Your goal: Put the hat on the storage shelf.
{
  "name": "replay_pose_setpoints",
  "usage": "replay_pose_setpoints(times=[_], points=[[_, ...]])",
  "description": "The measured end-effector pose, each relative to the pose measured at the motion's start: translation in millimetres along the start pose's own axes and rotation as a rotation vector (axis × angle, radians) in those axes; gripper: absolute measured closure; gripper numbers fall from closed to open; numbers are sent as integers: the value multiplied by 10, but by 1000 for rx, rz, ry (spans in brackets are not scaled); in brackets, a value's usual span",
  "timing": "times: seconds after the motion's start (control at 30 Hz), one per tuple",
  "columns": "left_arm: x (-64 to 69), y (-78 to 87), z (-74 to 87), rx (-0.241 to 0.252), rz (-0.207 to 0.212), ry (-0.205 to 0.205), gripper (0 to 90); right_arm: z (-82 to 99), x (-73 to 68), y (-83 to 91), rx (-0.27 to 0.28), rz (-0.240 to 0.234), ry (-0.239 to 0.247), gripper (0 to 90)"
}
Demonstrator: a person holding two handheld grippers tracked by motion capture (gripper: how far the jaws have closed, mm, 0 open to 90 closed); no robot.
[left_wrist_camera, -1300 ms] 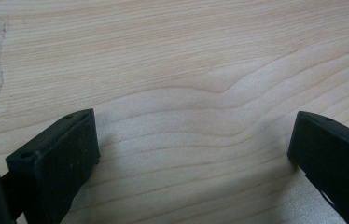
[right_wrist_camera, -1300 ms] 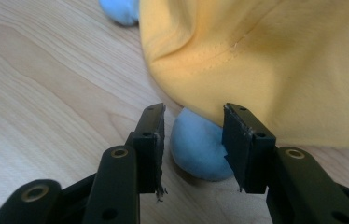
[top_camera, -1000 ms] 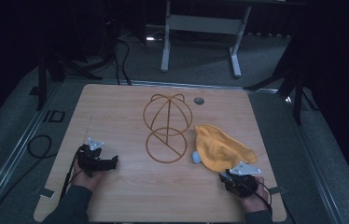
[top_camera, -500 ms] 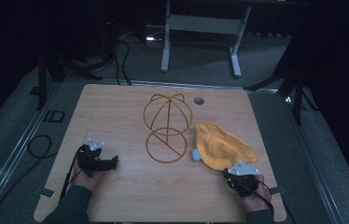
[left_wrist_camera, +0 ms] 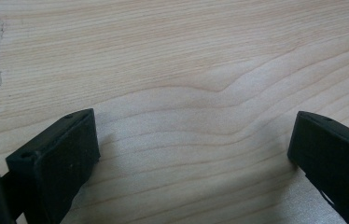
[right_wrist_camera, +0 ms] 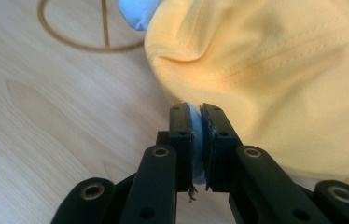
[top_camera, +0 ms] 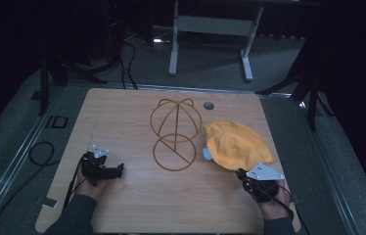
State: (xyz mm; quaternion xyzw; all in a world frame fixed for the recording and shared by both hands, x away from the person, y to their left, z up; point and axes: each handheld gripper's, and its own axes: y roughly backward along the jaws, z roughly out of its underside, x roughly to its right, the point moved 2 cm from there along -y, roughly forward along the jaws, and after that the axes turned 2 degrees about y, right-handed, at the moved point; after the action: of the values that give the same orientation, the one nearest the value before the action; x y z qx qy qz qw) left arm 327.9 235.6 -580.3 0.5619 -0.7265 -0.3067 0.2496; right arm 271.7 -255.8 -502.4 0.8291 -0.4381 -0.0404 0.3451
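The yellow cap lay crumpled just beyond the right gripper, soft folds and stitched seams showing, its pale blue lining peeking out at the far edge. The jaws had just closed on its near rim, pinching blue fabric between them. The left gripper stood wide open over bare table, holding nothing.

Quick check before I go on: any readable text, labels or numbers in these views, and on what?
"ID": dark letters on the grey floor mat beside the left edge of the wooden table, seen in the high view.
No other text: none readable on the yellow cap, on the wire stand, or on either hand-held gripper, left or right.
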Motion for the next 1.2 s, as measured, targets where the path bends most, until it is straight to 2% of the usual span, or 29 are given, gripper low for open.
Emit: replay_pose_setpoints(times=[0.2,0.43,0.57,0.77,0.93,1.0,1.2], points=[[1,3,2,-1,0,-2,20,-173,50,164,58,13,-13,839],[2,2,2,1,0,0,19,-377,170,389,133,36,-66,840],[3,2,3,1,2,0,19,-460,236,486,157,41,-86,841],[4,4,5,1,2,0,20,-428,258,452,126,43,-103,840],[5,5,6,1,3,-1,19,-366,269,399,99,63,-114,835],[5,5,6,1,3,-1,19,-357,271,391,81,58,-105,798],[5,5,6,1,3,-1,19,-399,267,402,71,22,-64,677]])
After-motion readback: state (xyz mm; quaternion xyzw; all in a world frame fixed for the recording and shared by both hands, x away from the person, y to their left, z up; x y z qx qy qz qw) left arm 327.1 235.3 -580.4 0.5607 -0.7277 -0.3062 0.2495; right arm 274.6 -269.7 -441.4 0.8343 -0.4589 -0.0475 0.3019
